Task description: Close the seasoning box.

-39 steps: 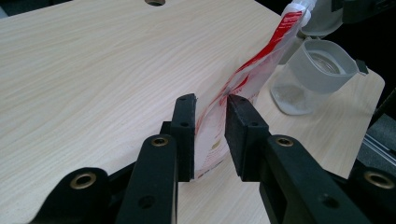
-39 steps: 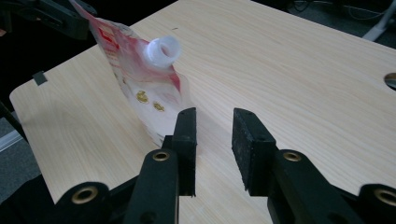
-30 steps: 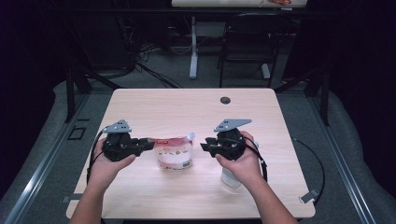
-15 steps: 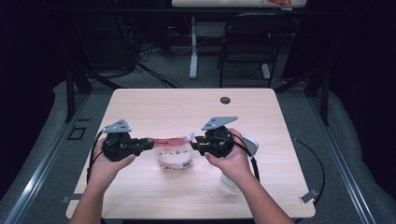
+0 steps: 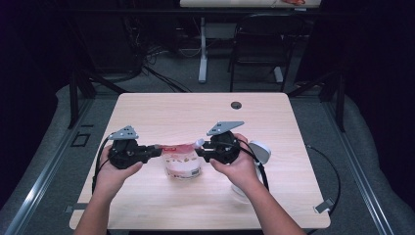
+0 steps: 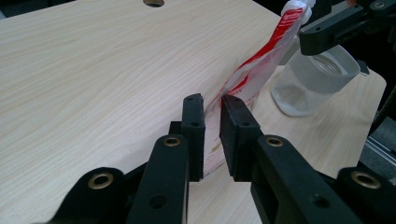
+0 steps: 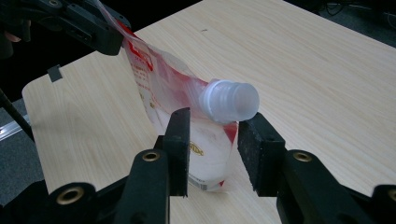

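A red-and-white pouch [image 5: 182, 160] stands a little toward six o'clock of the middle of the table [image 5: 186, 112], held up between the two grippers. The left gripper [image 5: 152, 152] comes in from nine o'clock and has just been closing; its jaws are now pinched tight on the pouch's top corner, the thin film squeezed between the pads [image 6: 198, 123]. The right gripper [image 5: 201, 151] sits at three o'clock of the pouch, level with its white cap [image 7: 229, 100]. Its jaws have just been opening and now stand apart on either side of the spout, the cap just above and between the pads [image 7: 257, 144] with a gap showing, so nothing is clamped there. A clear jar [image 6: 314, 80] with a little pale powder at its bottom stands just beyond the right hand [image 5: 240, 169], toward four o'clock of the pouch and apart from it.
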